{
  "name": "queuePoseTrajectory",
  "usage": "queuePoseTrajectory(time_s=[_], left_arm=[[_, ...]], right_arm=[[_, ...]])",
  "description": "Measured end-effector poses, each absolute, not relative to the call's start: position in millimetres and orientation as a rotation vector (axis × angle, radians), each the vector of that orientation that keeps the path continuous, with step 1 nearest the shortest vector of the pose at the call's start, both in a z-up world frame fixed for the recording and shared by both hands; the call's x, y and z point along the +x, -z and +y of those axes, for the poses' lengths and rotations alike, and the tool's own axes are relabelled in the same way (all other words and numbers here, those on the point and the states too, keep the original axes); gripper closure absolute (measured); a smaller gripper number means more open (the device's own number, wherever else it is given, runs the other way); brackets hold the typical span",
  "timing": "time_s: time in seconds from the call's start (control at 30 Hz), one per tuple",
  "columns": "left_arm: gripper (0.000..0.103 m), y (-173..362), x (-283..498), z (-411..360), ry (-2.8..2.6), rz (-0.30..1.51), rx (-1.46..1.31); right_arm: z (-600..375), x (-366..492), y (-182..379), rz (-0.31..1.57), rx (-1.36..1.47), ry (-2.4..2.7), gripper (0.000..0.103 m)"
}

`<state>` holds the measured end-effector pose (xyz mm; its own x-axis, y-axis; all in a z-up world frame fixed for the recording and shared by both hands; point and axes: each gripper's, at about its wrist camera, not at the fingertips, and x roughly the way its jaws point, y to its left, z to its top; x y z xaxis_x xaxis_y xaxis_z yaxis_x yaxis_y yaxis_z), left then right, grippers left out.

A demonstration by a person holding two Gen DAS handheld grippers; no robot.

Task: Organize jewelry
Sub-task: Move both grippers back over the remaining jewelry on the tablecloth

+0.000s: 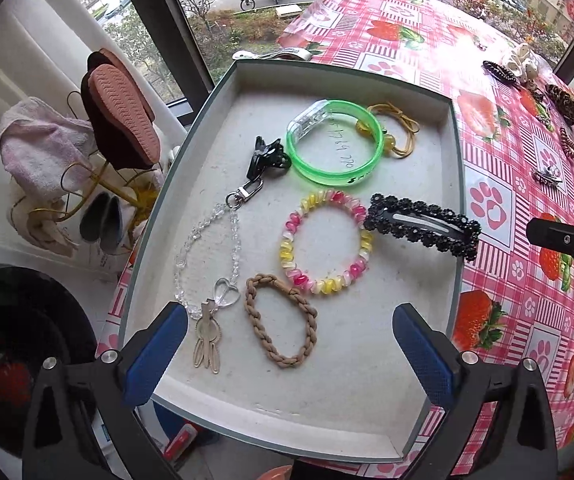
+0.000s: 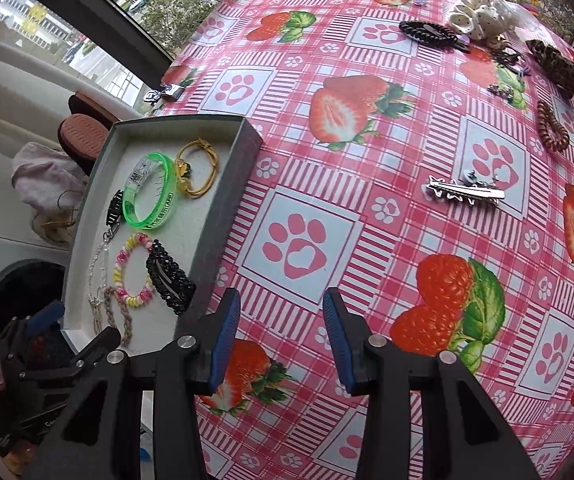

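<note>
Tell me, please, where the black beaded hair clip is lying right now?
The black beaded hair clip lies inside the grey tray, against its right wall in the left wrist view, right beside the pink-and-yellow spiral hair tie.

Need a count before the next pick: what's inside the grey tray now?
Grey tray holds seven: green bangle, yellow cord tie, black claw clip, crystal bead charm strap, pink-yellow coil tie, black snap clip, tan braided tie. Nothing appears covered.

Green bangle (image 1: 333,142), blk clip (image 1: 423,226), pink strawberry-check cloth (image 2: 367,240).

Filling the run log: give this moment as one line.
left gripper: open, over tray | right gripper: open, empty, above tablecloth
</note>
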<state>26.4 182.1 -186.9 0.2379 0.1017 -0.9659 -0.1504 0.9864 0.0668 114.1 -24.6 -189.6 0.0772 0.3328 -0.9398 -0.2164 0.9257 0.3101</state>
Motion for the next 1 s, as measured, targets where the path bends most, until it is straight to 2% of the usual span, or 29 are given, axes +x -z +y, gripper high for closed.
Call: queuePoseTrajectory(time_s=[0.07, 0.63, 1.0], left_arm=[[0.000, 183.3, 32.1, 173.5, -0.150, 1.315, -0.028], [0.000, 168.7, 86.8, 88.9, -0.002, 1.317, -0.004], [0.000, 173.6, 105.2, 54.1, -0.004, 1.335, -0.005]], right_arm=[[-40.4, 115.1, 190.1, 1.441, 0.117, -0.383, 0.039], [-138.6, 162.2, 193.7, 1.422, 0.158, -0.218, 0.039], [-114.6, 216.6, 217.2, 1.428, 0.111, -0.253, 0.039]])
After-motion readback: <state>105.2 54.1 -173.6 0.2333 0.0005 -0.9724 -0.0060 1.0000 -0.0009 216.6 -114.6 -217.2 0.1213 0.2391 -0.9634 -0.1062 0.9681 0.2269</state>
